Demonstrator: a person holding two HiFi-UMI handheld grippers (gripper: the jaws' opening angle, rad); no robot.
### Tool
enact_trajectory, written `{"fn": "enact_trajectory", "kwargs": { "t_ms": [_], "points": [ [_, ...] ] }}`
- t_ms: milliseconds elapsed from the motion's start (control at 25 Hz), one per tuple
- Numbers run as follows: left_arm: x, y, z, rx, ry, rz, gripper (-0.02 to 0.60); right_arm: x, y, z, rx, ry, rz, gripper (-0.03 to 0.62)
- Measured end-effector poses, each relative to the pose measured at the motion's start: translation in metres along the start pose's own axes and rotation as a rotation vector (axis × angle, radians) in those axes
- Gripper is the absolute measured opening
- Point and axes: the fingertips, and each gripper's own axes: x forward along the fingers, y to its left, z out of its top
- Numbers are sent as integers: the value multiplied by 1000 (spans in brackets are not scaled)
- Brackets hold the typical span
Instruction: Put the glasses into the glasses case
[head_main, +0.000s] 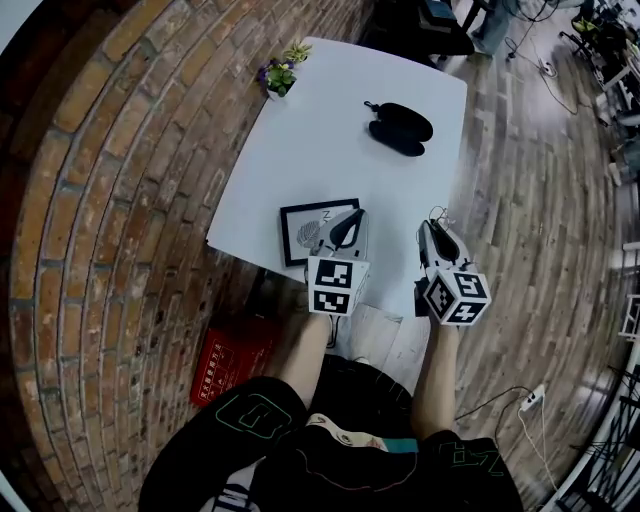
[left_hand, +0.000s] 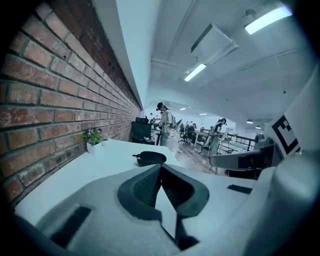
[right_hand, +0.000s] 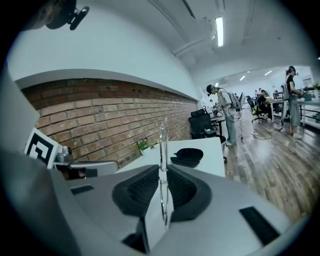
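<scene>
White table (head_main: 300, 170) with open black glasses case (head_main: 400, 128), glasses (right_hand: 163, 142) in right tongs (right_hand: 163, 169)

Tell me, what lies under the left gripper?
A black-framed picture with a leaf drawing, lying on the white table. The left gripper covers its right side, so the rest of the picture cannot be seen.

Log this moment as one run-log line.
right gripper: shut on thin-rimmed glasses | left gripper: shut, empty | open black glasses case: on white table, untouched
</scene>
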Motion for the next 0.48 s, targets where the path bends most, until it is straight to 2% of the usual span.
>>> {"fn": "enact_trajectory", "kwargs": {
  "t_ms": [240, 480],
  "points": [
    [39, 53, 13, -31, -1, -7, 8, 64, 7, 15, -20, 25, -8, 58],
    [71, 61, 6, -56, 27, -55, 8, 87, -8, 10, -10, 63, -55, 58]
  ]
}}
